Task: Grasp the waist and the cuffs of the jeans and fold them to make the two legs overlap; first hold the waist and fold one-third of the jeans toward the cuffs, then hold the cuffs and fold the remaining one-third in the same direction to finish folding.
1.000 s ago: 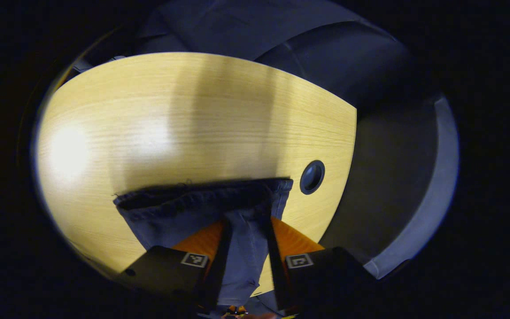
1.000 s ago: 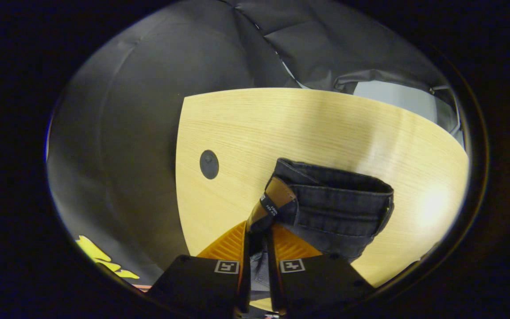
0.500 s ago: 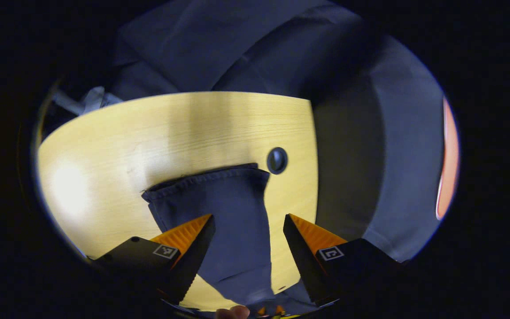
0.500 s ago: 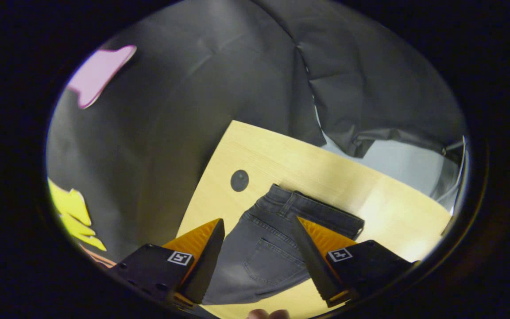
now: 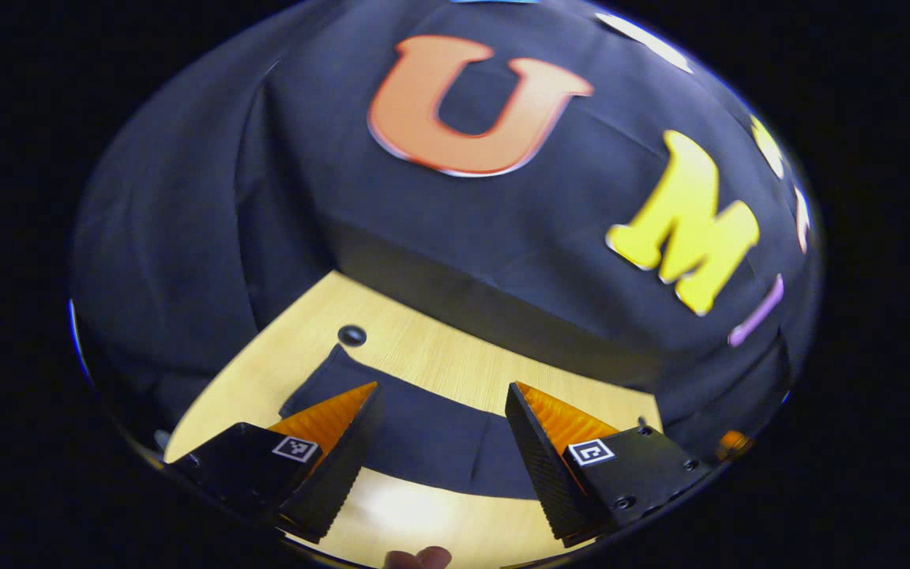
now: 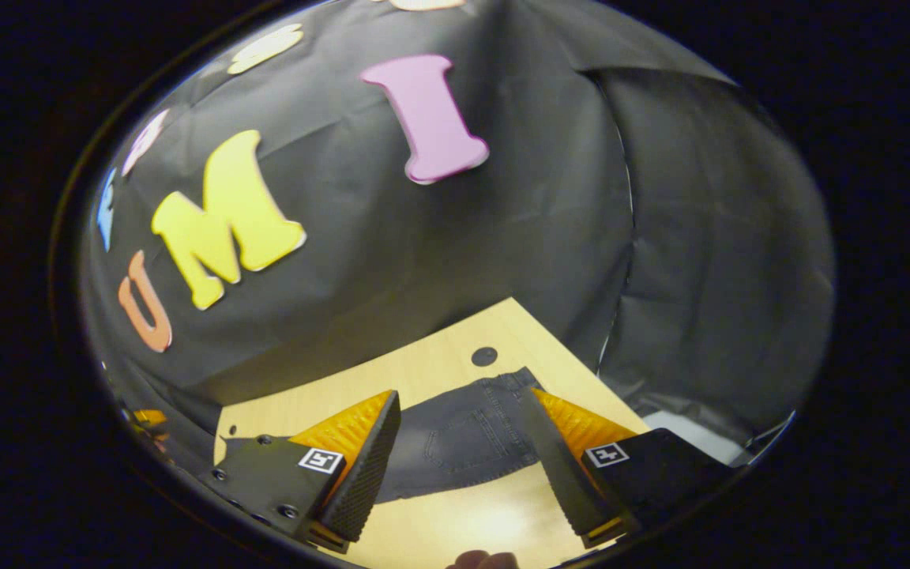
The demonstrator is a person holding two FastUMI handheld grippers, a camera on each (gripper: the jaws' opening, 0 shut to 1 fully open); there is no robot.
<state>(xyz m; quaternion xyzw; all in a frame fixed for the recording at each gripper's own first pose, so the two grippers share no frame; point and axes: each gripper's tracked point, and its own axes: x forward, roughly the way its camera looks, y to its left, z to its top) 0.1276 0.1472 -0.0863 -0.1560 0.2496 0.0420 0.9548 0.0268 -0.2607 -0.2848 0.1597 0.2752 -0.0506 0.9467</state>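
While both tongs (image 5: 441, 403) (image 6: 460, 411) gape above the jeans (image 6: 463, 438), wooden table (image 5: 423, 514), two dark grommets (image 5: 351, 335) (image 6: 484, 356).

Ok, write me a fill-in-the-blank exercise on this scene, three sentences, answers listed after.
1. The jeans lie flat on the wooden ____.
2. The left hand-held gripper has its fingers ____, holding nothing.
3. In the right gripper view, a back ____ is sewn on the jeans between the fingers of the right hand-held gripper.

Missing words: table; open; pocket

Cloth-walled recording booth (image 5: 502, 237); wooden table (image 5: 439, 356)
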